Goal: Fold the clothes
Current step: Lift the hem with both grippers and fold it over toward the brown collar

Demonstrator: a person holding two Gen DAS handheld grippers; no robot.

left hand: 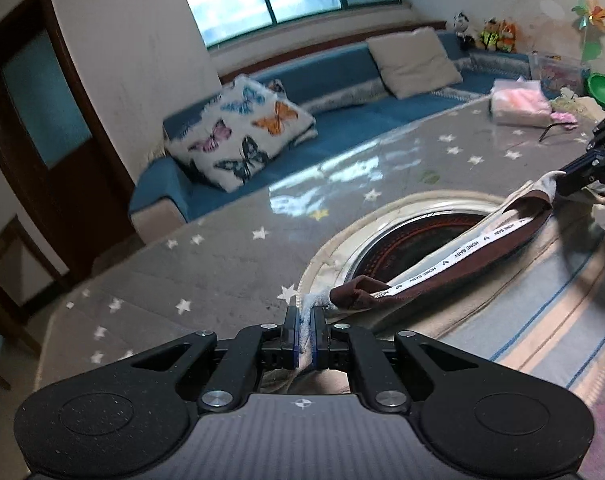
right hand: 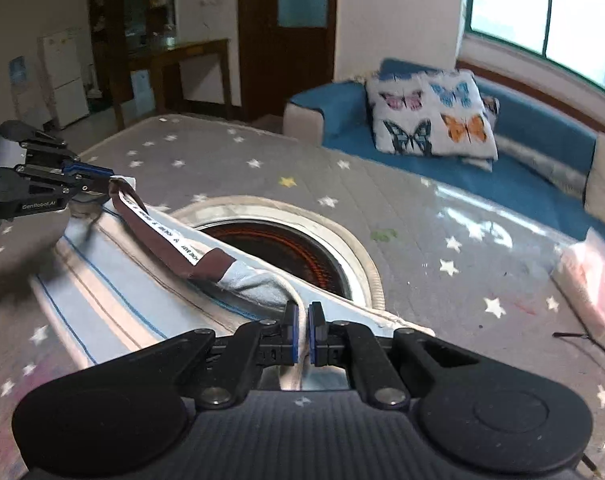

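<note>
A striped pale blue and cream garment [left hand: 542,320] with a brown collar band and white lettered tape [left hand: 454,256] hangs stretched between both grippers above the grey star-print table. My left gripper [left hand: 306,320] is shut on one end of the collar edge. My right gripper [right hand: 304,316] is shut on the other end of the garment [right hand: 114,292]. Each gripper shows in the other's view: the right one [left hand: 582,176] at the far right, the left one [right hand: 98,180] at the far left.
A round recessed burner [right hand: 286,248] with a cream rim sits in the table [right hand: 422,208] under the garment. A pink packet [left hand: 522,104] and a black cable [right hand: 582,340] lie to the right. A blue sofa with butterfly cushions [left hand: 242,132] runs behind.
</note>
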